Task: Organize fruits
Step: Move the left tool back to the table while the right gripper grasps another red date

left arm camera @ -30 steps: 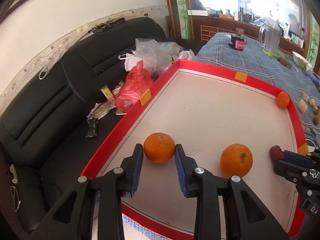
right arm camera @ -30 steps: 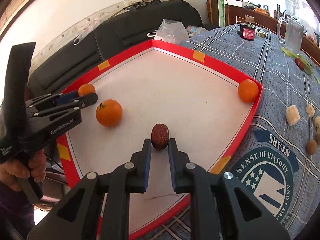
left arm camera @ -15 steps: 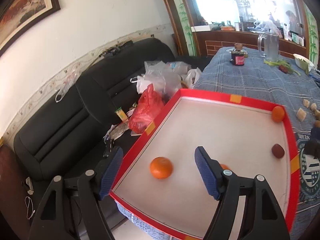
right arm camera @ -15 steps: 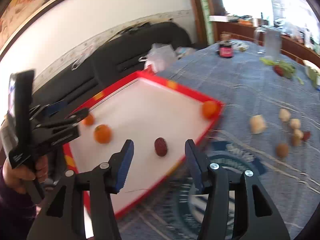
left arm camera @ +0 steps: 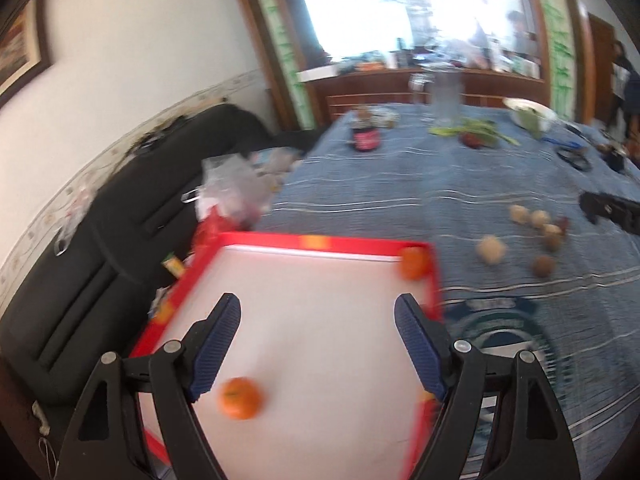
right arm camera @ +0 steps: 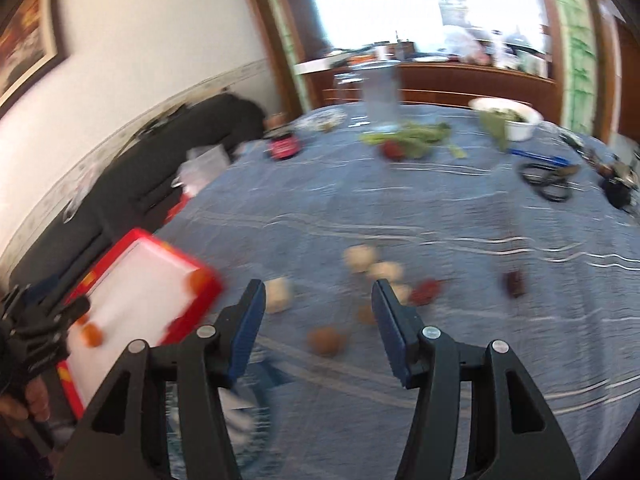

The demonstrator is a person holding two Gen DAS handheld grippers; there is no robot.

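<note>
Now both my grippers, left gripper [left arm camera: 318, 344] and right gripper [right arm camera: 318, 326], have just been opening and stand spread and empty, oranges [left arm camera: 240, 397] parked in the red tray [left arm camera: 320, 242], ready for the loose fruits [right arm camera: 326, 341] on the cloth.

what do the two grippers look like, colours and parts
Both match. The left gripper and right gripper have black plastic arms with triangular cut-outs and round silver screws at the joints. Each finger ends in a ribbed blue pad. Seen from the right wrist, the left gripper's black body carries small white lettering, too blurred to read. No cables show.
</note>
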